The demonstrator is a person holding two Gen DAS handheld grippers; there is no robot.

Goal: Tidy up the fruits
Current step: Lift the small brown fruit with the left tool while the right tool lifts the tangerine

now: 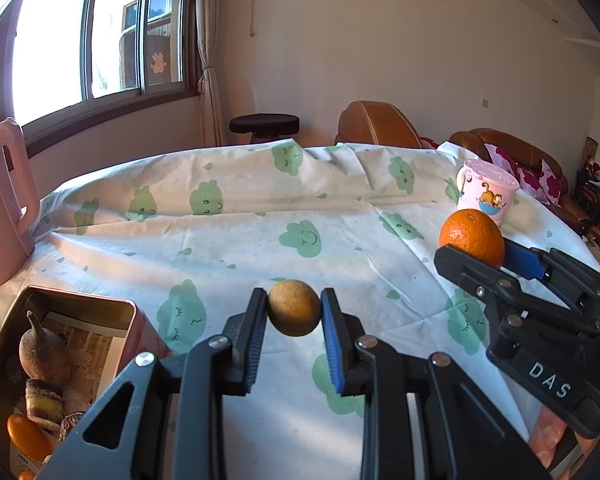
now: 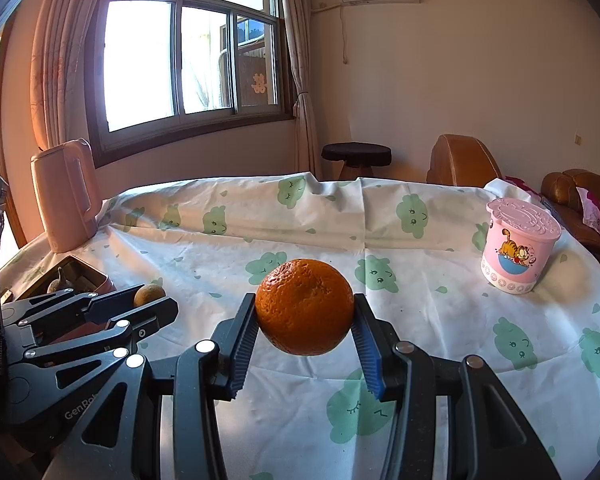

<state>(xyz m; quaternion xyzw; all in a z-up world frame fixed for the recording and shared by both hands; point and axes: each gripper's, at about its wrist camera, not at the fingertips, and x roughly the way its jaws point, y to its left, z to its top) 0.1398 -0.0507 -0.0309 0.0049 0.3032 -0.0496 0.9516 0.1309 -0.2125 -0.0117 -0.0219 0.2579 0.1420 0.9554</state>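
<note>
My left gripper point(image 1: 294, 307) is shut on a small round yellow-brown fruit point(image 1: 294, 307), held above the clouded tablecloth; the same fruit point(image 2: 149, 294) and gripper show at the left of the right wrist view. My right gripper point(image 2: 305, 312) is shut on a large orange point(image 2: 305, 306), also lifted off the cloth. In the left wrist view that orange point(image 1: 473, 236) sits at the right, clamped in the right gripper point(image 1: 476, 250). An open metal tin point(image 1: 80, 300) at lower left holds a brownish pear-shaped fruit point(image 1: 43, 354), a small orange fruit point(image 1: 28, 436) and other items.
A pink kettle point(image 2: 66, 196) stands at the table's far left, behind the tin point(image 2: 85, 273). A pink lidded cartoon cup point(image 2: 518, 244) stands at the right. The table is covered by a white cloth with green clouds point(image 2: 340, 240). A brown sofa and a stool lie beyond.
</note>
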